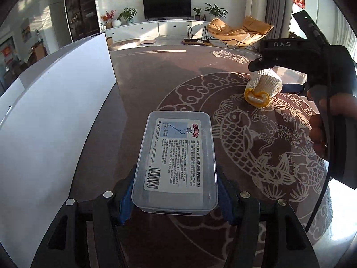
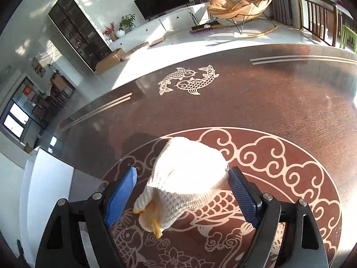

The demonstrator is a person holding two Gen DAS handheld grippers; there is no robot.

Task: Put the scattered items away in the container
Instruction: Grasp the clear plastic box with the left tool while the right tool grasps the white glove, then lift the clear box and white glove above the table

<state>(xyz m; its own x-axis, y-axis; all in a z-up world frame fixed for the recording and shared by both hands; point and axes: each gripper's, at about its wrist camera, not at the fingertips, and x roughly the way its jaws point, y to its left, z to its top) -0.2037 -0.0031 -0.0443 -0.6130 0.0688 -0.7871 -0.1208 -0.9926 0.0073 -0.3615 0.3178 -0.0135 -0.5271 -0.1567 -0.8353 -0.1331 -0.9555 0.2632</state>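
A clear lidded plastic box (image 1: pixel 176 147) with a white printed label sits between the blue pads of my left gripper (image 1: pixel 176 175). The pads press on its two long sides near its close end. To the right, a rolled white knit glove (image 1: pixel 263 87) with a yellow cuff lies on the table, and my right gripper (image 1: pixel 271 78), held by a hand (image 1: pixel 321 129), straddles it. In the right wrist view the glove (image 2: pixel 189 156) lies between the pads of my right gripper (image 2: pixel 182 171). The left pad stands clear of it and the right pad is at its edge.
A brown table (image 1: pixel 156 78) with pale fish and cloud patterns carries everything. A large white box-like container (image 1: pixel 49 116) stands along its left side, also seen as a white container (image 2: pixel 44 178) at the lower left. Beyond the table are a TV unit, plants and an orange chair (image 1: pixel 238 31).
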